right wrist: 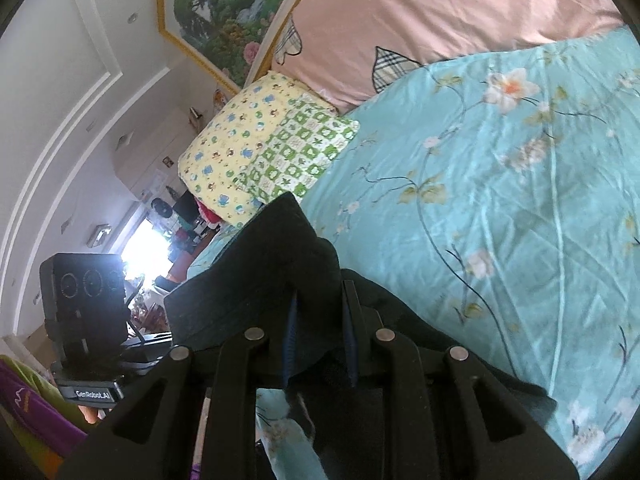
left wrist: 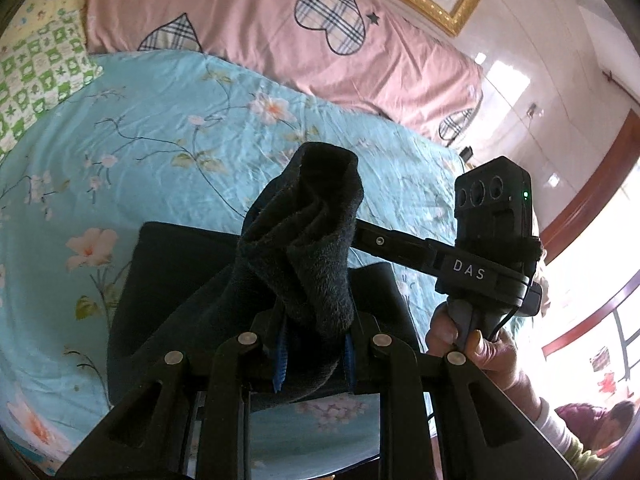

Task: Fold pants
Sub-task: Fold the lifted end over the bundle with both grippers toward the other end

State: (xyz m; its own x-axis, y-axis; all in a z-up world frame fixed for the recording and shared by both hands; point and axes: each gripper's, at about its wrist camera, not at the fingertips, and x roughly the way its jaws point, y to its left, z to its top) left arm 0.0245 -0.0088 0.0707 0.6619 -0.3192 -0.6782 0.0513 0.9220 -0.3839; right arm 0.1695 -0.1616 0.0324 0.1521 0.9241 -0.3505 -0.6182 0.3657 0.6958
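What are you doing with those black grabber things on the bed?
A person is folding black pants on a bed with a blue flowered sheet. Each hand holds a gripper. The left gripper is pinching a bunch of the fuzzy cloth, lifted off the bed. The right gripper is pinching another part. The rest of the pants lies on the sheet below.

White letters "DAS" stand on the black body of the right gripper (left wrist: 476, 276), seen from the left wrist camera. From the right wrist camera, "GenRobot.AI" reads in white on a dark strip at the base of the left gripper (right wrist: 90, 394).
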